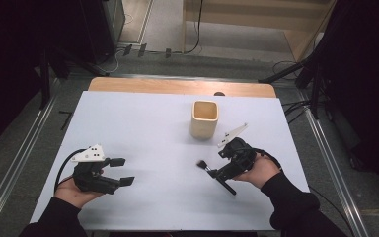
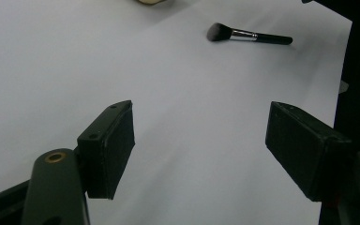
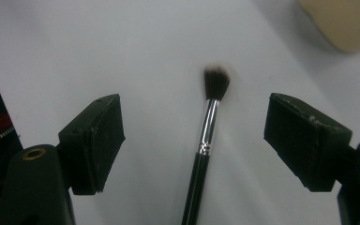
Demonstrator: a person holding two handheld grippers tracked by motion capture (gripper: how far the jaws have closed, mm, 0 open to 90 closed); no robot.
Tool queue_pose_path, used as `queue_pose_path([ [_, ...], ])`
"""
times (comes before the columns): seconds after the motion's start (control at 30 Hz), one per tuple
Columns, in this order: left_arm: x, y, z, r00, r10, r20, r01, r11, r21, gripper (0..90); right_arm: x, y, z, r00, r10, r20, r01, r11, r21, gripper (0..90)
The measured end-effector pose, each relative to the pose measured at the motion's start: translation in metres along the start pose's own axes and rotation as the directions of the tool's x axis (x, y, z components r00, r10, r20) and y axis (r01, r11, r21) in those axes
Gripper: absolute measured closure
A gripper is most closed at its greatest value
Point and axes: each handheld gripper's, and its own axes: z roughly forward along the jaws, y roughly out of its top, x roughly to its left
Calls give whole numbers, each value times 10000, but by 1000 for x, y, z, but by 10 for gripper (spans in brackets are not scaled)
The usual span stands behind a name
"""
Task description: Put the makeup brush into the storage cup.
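Black brush [image 3: 205, 140] lies between the gaping right claw [image 3: 194, 140] (left claw [image 2: 199, 150] gapes too), beige cup [image 1: 205, 119] nearby.

i see the table [image 1: 128, 123], white-topped with a wooden strip along its far edge; on it stands a cream square cup [image 1: 205, 119], and nearer me lies a black makeup brush [image 1: 216, 175].

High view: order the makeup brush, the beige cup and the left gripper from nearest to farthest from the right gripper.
1. Makeup brush: lying right beneath the right gripper, between its open jaws.
2. Beige cup: upright, beyond the gripper toward the table's far edge.
3. Left gripper: across the table at the person's left, jaws open.
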Motion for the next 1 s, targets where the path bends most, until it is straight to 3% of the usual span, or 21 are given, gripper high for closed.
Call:
queue_pose_path([
  [0.23,-1,0,0,10000,14,6,-14,10000,1,247,3,6,6,9999,-122,57,115,9941,1075,224],
  [0.37,0,-1,0,10000,13,-56,-12,9999,101,246,4,9,10,9997,-158,192,118,9816,1904,229],
  [0.4,0,-1,0,10000,18,-56,-18,9999,109,246,5,10,11,9998,12,218,-58,9775,2108,228],
  [0.53,0,-1,1,10000,41,-36,-40,9999,114,246,5,12,17,9993,-29,372,-67,9667,2556,244],
  [0.87,0,-1,0,10000,34,-62,-34,10000,85,242,6,16,27,9978,-166,648,-18,9618,2736,250],
  [1.0,0,-1,0,10000,22,-68,-22,10000,80,242,6,15,31,9979,-201,608,35,9650,2623,252],
])
